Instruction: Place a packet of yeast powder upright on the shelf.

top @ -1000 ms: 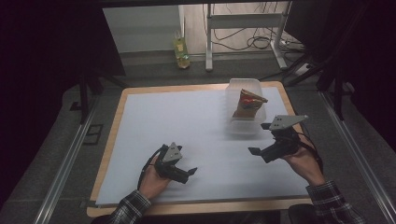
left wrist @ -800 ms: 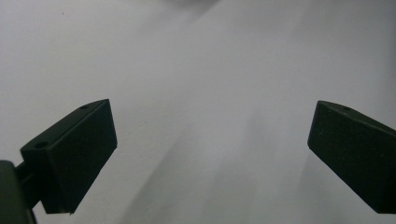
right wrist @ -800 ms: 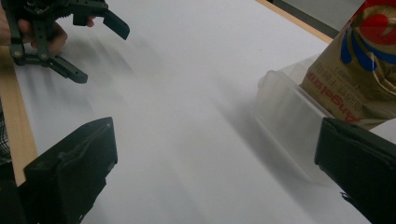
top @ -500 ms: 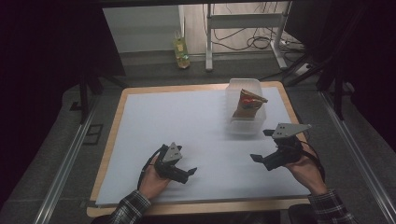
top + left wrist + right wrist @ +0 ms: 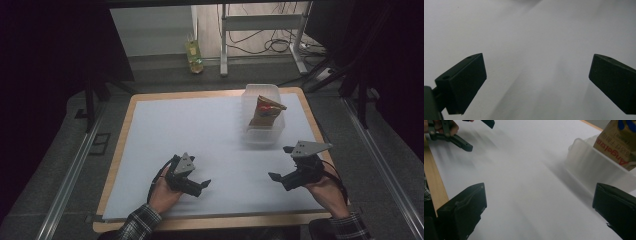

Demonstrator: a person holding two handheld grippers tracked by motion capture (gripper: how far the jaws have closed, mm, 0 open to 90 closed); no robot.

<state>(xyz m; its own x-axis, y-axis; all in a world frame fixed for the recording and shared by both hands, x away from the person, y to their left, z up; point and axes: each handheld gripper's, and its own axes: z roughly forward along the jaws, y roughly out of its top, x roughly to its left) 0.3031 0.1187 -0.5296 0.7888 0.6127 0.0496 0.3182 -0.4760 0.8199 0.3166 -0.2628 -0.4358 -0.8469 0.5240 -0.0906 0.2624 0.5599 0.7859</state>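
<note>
Right gripper [image 5: 281,163] drawn back, snack bag [image 5: 266,111] apparently well beyond its fingers

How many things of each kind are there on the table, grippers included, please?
Grippers: 2, left gripper and right gripper, both open and empty.
Clear plastic bins: 1.
Snack bags: 1, standing in the bin.
Total: 4.

The left gripper [image 5: 537,87] looked along its two black jaws, which stood wide apart with nothing between them. One jaw rose at the lower left of the view, the other at the right edge. Beyond them lay the white table surface [image 5: 531,37], bare and softly shadowed, slightly blurred.
</note>
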